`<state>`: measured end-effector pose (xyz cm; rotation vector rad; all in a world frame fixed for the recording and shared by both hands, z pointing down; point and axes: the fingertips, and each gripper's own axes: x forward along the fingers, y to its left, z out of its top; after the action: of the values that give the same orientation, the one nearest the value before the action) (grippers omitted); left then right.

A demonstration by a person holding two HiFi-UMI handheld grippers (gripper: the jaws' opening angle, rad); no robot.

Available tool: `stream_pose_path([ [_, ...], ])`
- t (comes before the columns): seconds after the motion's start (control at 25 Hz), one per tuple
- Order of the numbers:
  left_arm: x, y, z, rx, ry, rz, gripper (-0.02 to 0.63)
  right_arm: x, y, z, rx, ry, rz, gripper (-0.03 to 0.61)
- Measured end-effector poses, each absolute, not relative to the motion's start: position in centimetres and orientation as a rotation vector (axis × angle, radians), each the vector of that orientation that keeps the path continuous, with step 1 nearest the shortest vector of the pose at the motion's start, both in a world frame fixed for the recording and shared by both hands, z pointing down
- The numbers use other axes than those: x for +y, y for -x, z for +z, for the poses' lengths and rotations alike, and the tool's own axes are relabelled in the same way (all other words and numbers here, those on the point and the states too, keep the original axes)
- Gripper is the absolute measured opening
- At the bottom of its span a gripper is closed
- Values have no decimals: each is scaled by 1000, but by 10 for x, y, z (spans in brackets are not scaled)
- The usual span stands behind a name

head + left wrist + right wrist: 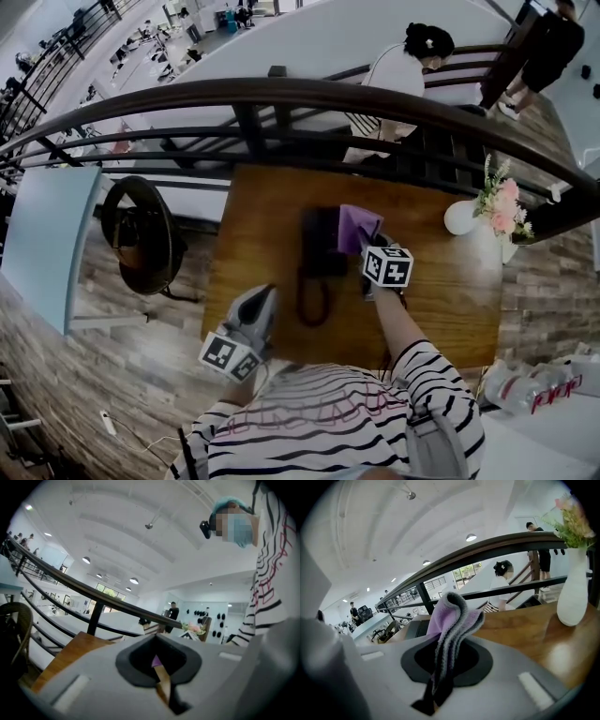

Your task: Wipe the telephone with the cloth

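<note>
Just left of the right gripper (367,247), almost under its tips, lies the telephone (319,246) on the wooden table (441,291). Its long axis runs straight away from the person, and its cord (314,302) loops back toward the near edge. That gripper's jaws are clenched on the purple cloth (451,616), whose free fold stands ahead of them over the telephone's right side; whether it touches cannot be told. The left gripper (262,298) sits behind and to the left of the telephone, jaws closed to 1 thin slit on nothing. Of the 2, the right is nearer, so the wipe likely calls for a leftward sweep.
</note>
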<state>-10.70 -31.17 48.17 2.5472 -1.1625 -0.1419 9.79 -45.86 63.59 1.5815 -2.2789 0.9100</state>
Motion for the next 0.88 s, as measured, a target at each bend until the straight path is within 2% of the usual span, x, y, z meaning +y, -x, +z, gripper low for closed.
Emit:
stream_pose_path([
  [0.2, -306, 118, 481, -1168, -2544, -149, 2, -441, -73, 611, -2395, -1555, 908, 37],
  [0.48, -293, 142, 477, -1197, -2533, -157, 2, -407, 8, 580, -2597, -1377, 933, 37],
  [0.68, -283, 163, 477, -1253, -2506, -154, 2, -398, 65, 601, -2601, -1220, 967, 37],
  [0.88, -277, 176, 482, -1288, -2478, -145, 2, -402, 68, 636, -2492, -1218, 950, 37],
])
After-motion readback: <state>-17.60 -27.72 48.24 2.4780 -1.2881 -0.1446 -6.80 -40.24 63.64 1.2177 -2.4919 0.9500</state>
